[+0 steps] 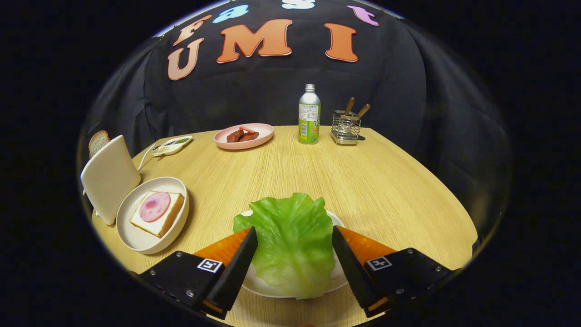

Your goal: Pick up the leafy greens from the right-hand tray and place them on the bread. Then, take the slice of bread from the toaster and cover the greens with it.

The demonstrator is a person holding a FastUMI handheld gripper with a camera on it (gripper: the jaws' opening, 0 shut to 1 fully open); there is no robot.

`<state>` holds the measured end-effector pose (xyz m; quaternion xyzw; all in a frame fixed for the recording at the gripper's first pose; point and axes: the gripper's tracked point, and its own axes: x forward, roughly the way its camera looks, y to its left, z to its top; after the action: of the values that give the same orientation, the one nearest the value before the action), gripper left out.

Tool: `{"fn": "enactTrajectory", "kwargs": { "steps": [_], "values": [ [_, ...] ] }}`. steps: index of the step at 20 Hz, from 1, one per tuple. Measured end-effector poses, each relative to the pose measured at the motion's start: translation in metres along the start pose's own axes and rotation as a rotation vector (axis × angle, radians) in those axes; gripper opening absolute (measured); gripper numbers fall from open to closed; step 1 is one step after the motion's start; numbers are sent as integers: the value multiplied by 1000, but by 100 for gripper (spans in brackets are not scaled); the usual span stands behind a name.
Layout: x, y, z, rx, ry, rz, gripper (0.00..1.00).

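The gripper (294,247) is seen low over a pale wooden table (386,181), its two fingers (238,265) spread wide apart. Between them lies a lettuce leaf (290,240), resting on a white tray (338,277) whose rim is glimpsed under the leaf's edges. The leaf is flanked by both fingers; whether either pad touches it cannot be told, and no clamping is seen. Off to the left of the fingers, a round cream plate (136,236) is noted, holding a slice of bread (159,213) topped with a pink round of ham (155,206). Just beyond that plate a cream toaster (109,177) is stood, with a second bread slice (98,141) poking up behind its top edge. Farther back on the table, a small white dish with green bits (172,145) is set near the toaster, then a pink plate (245,136) carrying reddish-brown meat pieces (242,135). To the right of that, a metal bottle with a green label (309,116) is stood upright, and beside it a wire holder (346,127) with wooden-handled utensils (356,109).
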<state>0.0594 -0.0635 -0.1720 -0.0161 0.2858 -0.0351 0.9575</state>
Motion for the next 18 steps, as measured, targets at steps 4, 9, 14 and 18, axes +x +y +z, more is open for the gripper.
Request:
{"fn": "enactTrajectory", "kwargs": {
  "steps": [4,9,14,18],
  "values": [
    [4,2,-7,9,33,2,99],
    [4,7,-14,-19,56,19,96],
    [4,18,-12,-50,43,39,68],
    [5,19,-13,-52,38,29,36]
  ]
}}
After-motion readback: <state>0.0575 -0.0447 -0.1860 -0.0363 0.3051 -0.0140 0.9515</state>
